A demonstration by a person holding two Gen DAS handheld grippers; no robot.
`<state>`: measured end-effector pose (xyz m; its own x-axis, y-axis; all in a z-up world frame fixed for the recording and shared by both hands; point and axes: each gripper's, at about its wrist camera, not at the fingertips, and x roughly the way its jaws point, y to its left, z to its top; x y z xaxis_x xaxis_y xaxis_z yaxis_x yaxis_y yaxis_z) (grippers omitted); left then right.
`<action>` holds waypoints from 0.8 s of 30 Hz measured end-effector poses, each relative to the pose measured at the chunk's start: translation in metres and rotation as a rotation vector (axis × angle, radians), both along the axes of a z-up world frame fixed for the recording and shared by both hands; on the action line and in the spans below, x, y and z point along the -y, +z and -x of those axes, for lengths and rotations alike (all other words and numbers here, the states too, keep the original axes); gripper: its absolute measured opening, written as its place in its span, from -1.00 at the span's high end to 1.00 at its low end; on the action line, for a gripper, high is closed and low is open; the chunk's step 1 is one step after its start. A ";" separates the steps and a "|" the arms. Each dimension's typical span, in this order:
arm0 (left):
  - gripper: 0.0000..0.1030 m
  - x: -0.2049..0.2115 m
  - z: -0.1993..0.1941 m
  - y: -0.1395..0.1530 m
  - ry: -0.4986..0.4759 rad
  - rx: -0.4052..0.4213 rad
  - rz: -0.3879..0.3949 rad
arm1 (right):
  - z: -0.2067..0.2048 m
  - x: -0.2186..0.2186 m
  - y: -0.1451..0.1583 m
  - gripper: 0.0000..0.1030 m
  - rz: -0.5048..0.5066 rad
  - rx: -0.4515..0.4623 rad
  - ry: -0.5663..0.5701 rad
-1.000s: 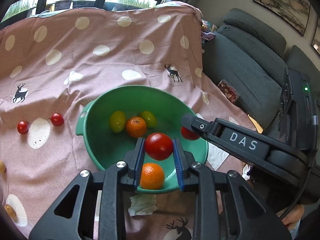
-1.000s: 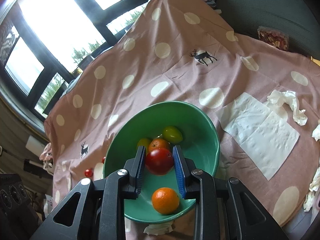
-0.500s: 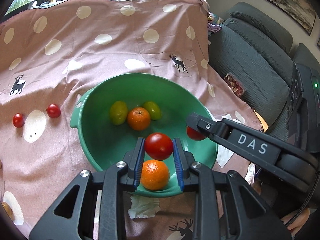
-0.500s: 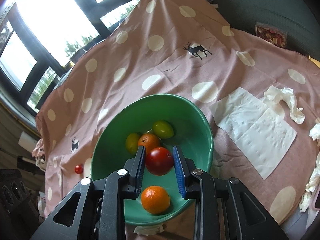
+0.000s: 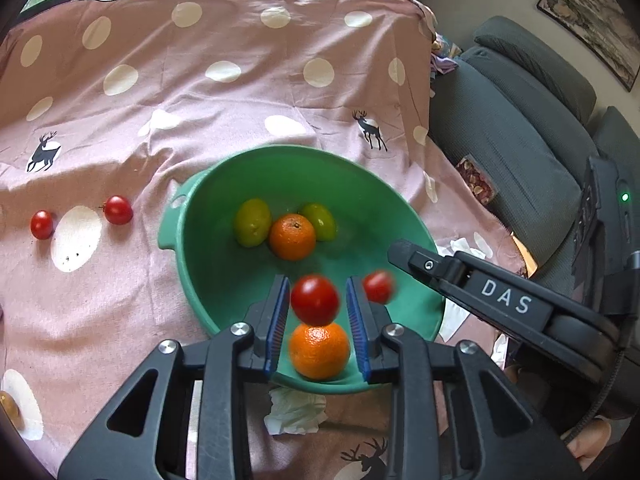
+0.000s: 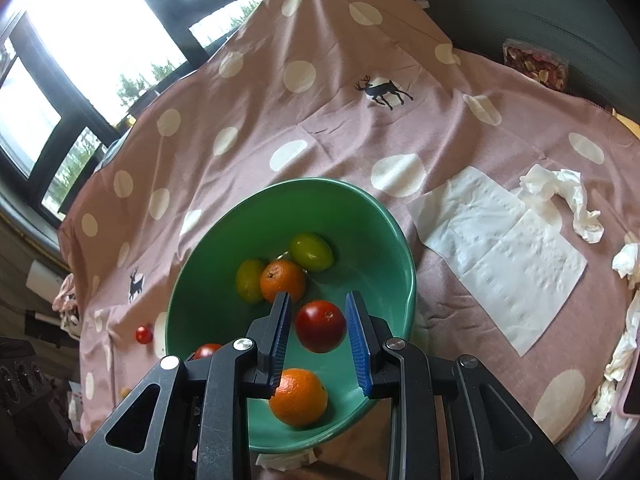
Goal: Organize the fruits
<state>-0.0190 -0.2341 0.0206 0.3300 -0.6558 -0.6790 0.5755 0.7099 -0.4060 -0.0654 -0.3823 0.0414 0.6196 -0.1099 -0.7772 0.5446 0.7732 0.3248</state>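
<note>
A green bowl [image 5: 208, 264] [image 6: 384, 216] sits on a pink spotted cloth. It holds two green fruits [image 5: 252, 222], an orange [image 5: 292, 236] at the back and another orange [image 5: 319, 350] [image 6: 298, 396] at the near rim. My left gripper [image 5: 316, 304] is open over the bowl, with a red tomato [image 5: 315, 299] loose between its pads. My right gripper [image 6: 320, 324] is open too, its red tomato [image 6: 320, 325] free between the pads and blurred in the left wrist view [image 5: 378, 286].
Two small red tomatoes [image 5: 118, 210] [image 5: 41, 224] lie on the cloth left of the bowl. A flat white napkin [image 6: 504, 256] and crumpled tissues [image 6: 564, 196] lie to the right. A grey sofa [image 5: 520, 128] stands beyond the table's right edge.
Both grippers have opened over the bowl and let go of their tomatoes, which are dropping. Both grippers moved slightly further over the bowl.
</note>
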 end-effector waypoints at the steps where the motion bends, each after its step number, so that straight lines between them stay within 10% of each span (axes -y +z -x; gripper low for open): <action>1: 0.34 -0.003 0.000 0.002 0.003 0.001 0.008 | 0.000 -0.001 0.001 0.40 0.002 0.004 0.000; 13: -0.19 -0.078 -0.003 0.035 0.159 0.054 0.021 | -0.003 -0.018 0.016 0.10 0.041 0.082 0.048; 24: -0.27 -0.160 -0.049 0.042 0.373 0.041 0.017 | -0.010 -0.044 0.027 0.01 0.047 0.147 0.124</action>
<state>0.0300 -0.0736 0.0624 0.5749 -0.4964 -0.6505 0.2944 0.8672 -0.4015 -0.0552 -0.3383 0.0681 0.7373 -0.0598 -0.6729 0.3936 0.8476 0.3559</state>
